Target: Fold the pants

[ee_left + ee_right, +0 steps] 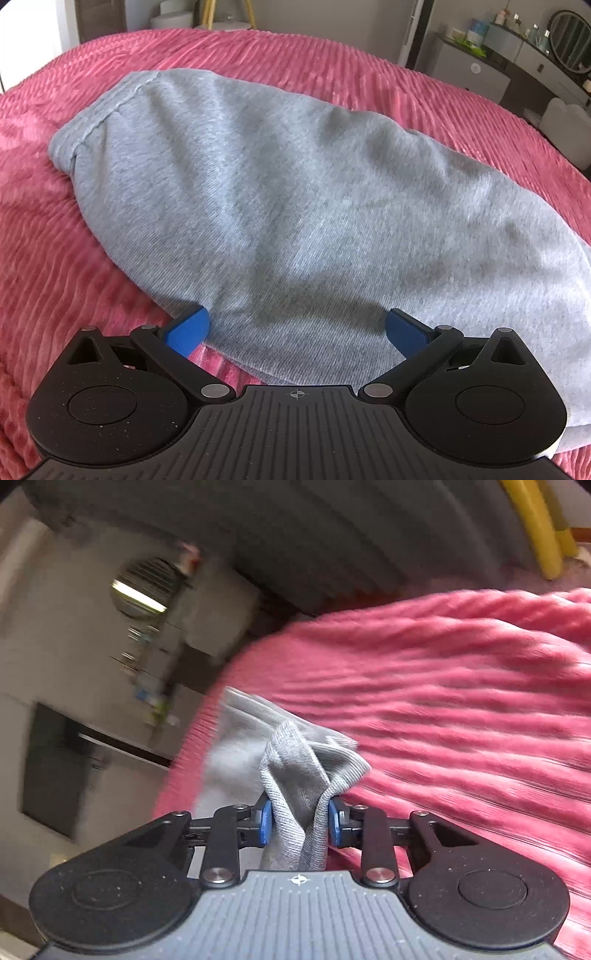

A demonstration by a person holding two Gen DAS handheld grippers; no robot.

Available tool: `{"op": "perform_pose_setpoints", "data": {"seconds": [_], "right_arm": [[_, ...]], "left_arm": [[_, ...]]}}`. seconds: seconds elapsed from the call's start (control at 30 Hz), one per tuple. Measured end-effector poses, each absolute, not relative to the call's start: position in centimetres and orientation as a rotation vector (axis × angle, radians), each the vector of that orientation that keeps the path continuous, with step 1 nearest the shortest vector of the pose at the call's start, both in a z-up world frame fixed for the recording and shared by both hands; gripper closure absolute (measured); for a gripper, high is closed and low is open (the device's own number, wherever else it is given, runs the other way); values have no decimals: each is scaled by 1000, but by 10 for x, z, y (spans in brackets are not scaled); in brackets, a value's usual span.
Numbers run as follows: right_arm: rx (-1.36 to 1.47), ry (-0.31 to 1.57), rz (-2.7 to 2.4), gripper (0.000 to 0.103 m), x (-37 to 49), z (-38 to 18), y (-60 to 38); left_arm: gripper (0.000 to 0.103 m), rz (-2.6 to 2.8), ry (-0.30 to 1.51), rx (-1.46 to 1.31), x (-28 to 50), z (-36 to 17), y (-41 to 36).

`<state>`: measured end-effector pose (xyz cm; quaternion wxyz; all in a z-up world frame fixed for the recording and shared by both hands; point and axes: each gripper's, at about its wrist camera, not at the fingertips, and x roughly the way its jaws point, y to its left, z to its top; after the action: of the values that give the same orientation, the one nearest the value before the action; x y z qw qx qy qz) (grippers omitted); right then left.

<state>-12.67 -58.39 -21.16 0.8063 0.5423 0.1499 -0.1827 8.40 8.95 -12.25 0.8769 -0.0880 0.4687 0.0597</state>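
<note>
The grey pants [295, 206] lay on the pink ribbed bedspread [55, 258] of the bed, already doubled into a long, fairly compact bundle with a stitched band at its far left end. The surface was rumpled rather than flat, so at least one fold appeared done but not smoothed.

The left tool [295, 328] stood with its blue pads [188, 328] wide apart over the near edge of the bundle, one on each side of the cloth and pressing on nothing.

The right tool [300, 825] was clamped on a bunched end of the grey fabric [295, 775], the pads squeezing a gathered fold that rose clear of the bedspread. That view was blurred and tilted.

Judgement: the task stood roughly midway. The gripped end had yet to be carried over and laid onto the bundle, then released and flattened.
</note>
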Motion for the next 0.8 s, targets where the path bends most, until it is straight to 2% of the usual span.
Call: {"op": "perform_pose_setpoints", "data": {"seconds": [0.07,0.13,0.17,0.2,0.23,0.3,0.43,0.57,0.73,0.8], "right_arm": [[1176,362,-390,46,-119,-219,-587],[1187,408,-386,46,-108,-225,-590],[1176,397,-392,49,-106,-223,-590],[1167,395,-398,69,-105,-219,-589],[1152,388,-399,78,-103,-218,-588],[1140,360,-387,82,-103,-213,-585],[1125,326,-390,82,-105,-211,-582],[1135,429,-468,83,-99,-229,-588],[1088,364,-428,85,-104,-203,-583],[1004,428,-487,86,-95,-192,-579]], "left_arm": [[0,127,983,-173,86,-123,88],[0,128,986,-165,86,-123,88],[0,129,986,-163,86,-123,87],[0,129,985,-163,86,-123,87],[0,129,984,-167,85,-123,88],[0,129,983,-172,86,-123,87],[0,127,980,-180,86,-123,88],[0,134,939,-221,79,-116,95],[0,186,835,-306,55,-92,108],[0,175,817,-339,46,-84,113]]}}
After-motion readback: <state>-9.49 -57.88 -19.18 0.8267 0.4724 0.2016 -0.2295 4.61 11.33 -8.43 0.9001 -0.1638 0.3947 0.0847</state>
